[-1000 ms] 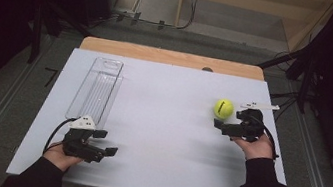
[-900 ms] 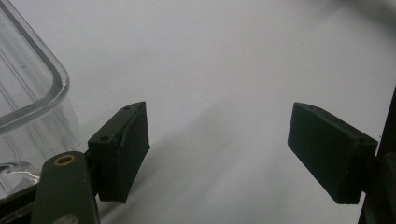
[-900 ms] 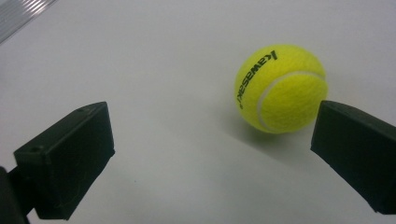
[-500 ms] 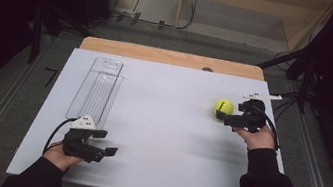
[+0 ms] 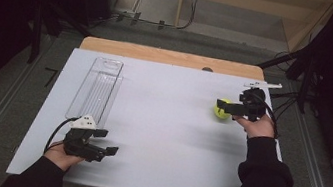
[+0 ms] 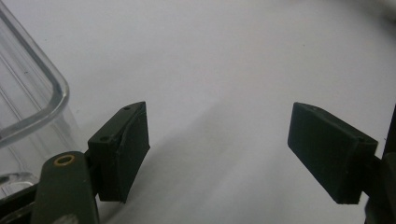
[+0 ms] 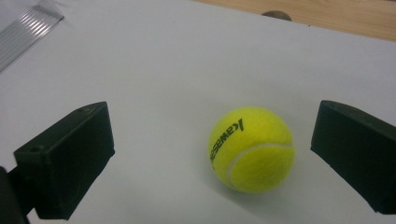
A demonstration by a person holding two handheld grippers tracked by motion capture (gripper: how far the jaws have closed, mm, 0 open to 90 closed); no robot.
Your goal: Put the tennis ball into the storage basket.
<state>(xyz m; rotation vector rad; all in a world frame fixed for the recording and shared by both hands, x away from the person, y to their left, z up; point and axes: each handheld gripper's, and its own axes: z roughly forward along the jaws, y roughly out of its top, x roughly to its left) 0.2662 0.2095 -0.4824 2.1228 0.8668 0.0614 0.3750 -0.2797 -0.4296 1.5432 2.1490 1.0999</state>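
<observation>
A yellow tennis ball [image 5: 222, 109] lies on the white tabletop [image 5: 160, 123] at the right. My right gripper [image 5: 229, 108] is open and points left, with the ball low between its jaws. In the right gripper view the ball [image 7: 252, 149] sits nearer the right jaw and touches neither, and the right gripper [image 7: 212, 135] stands wide apart. My left gripper [image 5: 108, 143] rests open near the front left, empty. In the left gripper view the left gripper [image 6: 219, 135] has only bare table between its jaws.
An empty long clear plastic tray [image 5: 95, 90] lies at the left, just beyond the left gripper; its corner [image 6: 28, 107] shows close by. A wooden strip [image 5: 170, 56] runs along the table's far edge, with a small dark knob [image 5: 207, 69] on it.
My right gripper has moved away from the person and closed in on the ball from the right, so the ball now lies between its jaws. The left gripper has stayed put.
</observation>
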